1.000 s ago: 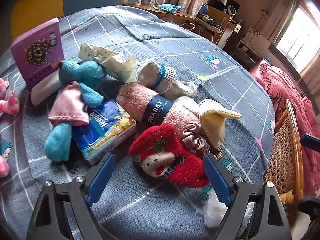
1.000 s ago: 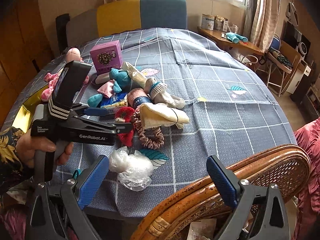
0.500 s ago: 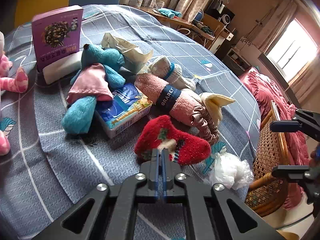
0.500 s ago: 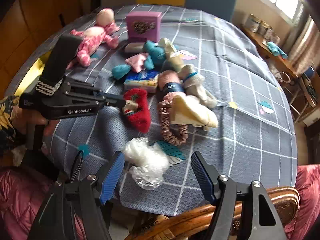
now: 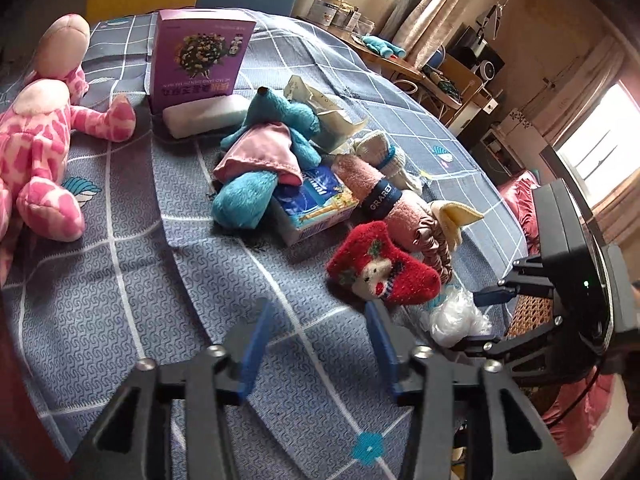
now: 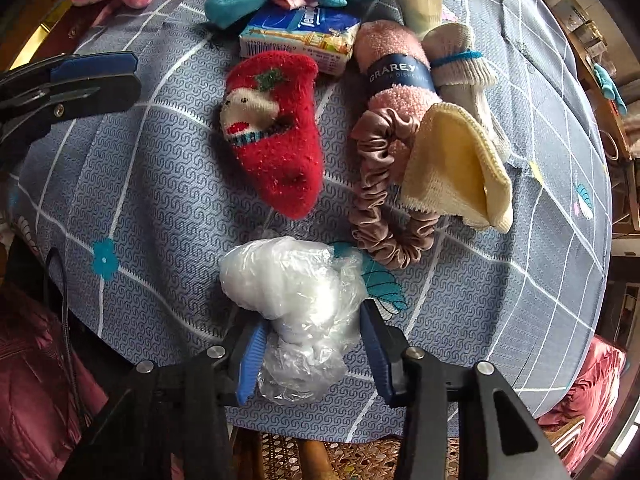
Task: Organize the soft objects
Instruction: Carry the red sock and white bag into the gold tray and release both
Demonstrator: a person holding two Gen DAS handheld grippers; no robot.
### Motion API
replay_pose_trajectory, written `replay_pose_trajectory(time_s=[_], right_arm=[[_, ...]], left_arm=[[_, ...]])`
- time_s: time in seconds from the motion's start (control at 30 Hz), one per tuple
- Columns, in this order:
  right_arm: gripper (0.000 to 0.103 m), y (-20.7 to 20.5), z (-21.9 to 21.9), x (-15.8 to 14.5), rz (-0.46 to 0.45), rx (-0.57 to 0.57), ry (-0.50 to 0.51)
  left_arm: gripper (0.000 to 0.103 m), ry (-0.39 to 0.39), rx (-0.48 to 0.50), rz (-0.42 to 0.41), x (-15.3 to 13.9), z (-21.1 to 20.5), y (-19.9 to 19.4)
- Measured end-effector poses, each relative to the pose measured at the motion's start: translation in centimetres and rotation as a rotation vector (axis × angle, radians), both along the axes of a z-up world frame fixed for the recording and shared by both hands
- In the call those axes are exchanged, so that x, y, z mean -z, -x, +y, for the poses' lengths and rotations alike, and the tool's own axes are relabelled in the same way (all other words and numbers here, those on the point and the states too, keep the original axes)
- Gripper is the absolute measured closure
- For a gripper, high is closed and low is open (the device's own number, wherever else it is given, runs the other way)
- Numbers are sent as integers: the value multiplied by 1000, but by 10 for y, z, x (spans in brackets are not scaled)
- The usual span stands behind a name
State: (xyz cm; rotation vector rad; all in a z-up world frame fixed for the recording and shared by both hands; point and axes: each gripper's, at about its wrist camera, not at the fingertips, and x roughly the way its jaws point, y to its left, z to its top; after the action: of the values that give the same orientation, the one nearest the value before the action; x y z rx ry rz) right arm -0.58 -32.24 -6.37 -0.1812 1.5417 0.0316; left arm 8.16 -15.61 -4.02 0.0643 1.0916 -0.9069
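A red Christmas sock (image 5: 384, 272) (image 6: 276, 136) lies on the blue checked tablecloth (image 5: 120, 280). My left gripper (image 5: 316, 344) is open and empty, just short of the sock; it also shows at the left of the right wrist view (image 6: 96, 76). My right gripper (image 6: 308, 344) is open around a crumpled clear plastic bag (image 6: 296, 292) (image 5: 456, 316) near the table's front edge; the jaws stand either side of it. Behind lie a brown scrunchie (image 6: 384, 216), a cream cloth (image 6: 460, 172), a pink rolled sock (image 6: 392, 68), a grey sock (image 6: 464, 56) and a teal plush (image 5: 272, 152).
A tissue pack (image 6: 300, 40) lies behind the red sock. A purple box (image 5: 196, 60) and a pink spotted plush (image 5: 36, 148) are at the far left. A wicker chair (image 6: 304, 456) stands below the table's front edge.
My left gripper was shut near the red sock and has opened and drawn back. My right gripper has moved down over the plastic bag, which now sits between its jaws.
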Motion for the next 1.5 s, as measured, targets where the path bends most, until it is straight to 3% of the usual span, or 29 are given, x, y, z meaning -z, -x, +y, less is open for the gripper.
replay_pose_trajectory(time_s=[0.17,0.37,0.4,0.43,0.47,0.57,0.73,0.97,1.17,1.37,1.5], right_arm=[[61,19,0,-22,-96,11,-17],[61,37,-10,-33,-174,53,-62],[61,39,-11,-33,-182,58,-63],[61,41,-13,-34,-187,62,-63],[61,42,-14,-32,-191,68,-69],[61,43,-15,-25,-199,87,-75],[61,54,-27,-35,-238,119,-82],[61,49,-13,-65,-333,82,-106],[61,22,48,-86,-415,-37,-154],[61,-23,134,-93,-457,-170,-223],[61,-54,194,-100,-477,-256,-283]], left_arm=[[42,26,10,16,-5,-34,-1],[36,-41,-1,42,14,-80,-2],[41,-48,-6,44,17,-85,-3],[63,-58,-15,44,21,-91,-4],[71,-64,-18,42,23,-95,-4],[78,-87,0,4,28,-104,-1],[80,-30,-8,-43,16,-85,2],[80,48,-81,-98,-25,-24,5],[80,36,-284,-138,-46,74,-8],[80,-52,-530,-237,-62,197,-27],[79,-143,-675,-244,-53,265,-56]])
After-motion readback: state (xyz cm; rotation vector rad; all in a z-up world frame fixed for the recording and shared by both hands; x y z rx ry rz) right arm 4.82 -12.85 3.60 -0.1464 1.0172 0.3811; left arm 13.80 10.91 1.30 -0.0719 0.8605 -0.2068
